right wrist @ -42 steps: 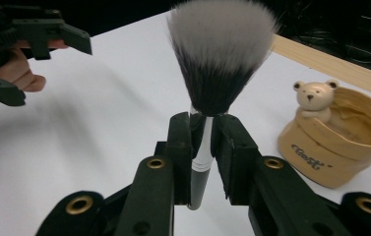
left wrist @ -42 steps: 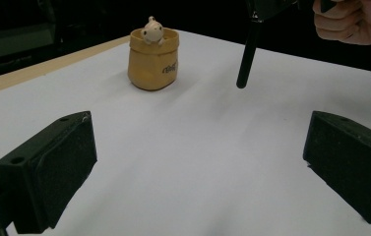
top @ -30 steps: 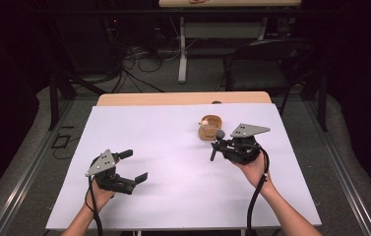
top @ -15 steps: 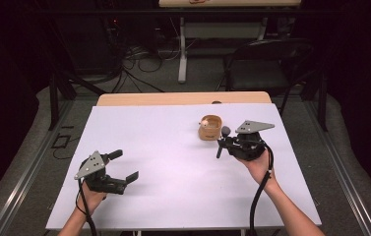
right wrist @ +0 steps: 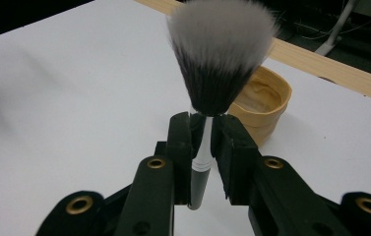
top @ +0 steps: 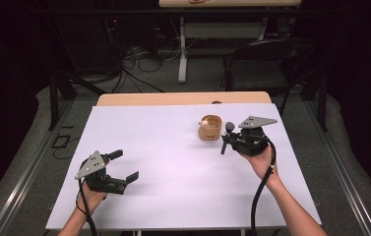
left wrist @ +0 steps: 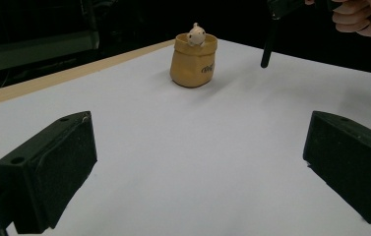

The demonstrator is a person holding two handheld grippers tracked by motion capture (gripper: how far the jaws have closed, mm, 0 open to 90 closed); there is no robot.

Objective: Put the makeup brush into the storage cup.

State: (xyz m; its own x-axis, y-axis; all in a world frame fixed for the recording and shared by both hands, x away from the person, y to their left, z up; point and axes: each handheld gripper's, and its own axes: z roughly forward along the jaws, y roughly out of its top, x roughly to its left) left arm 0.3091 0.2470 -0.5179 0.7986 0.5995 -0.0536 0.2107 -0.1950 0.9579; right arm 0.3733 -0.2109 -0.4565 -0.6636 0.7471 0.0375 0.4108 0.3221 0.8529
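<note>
Left gripper drew back; brush hides the pot's left rim.

Black tongs, brass-ringed screw holes

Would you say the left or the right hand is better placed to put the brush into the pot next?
Right, probably: the right gripper is shut on the brush beside the pot; the left gripper is open, far off.
</note>
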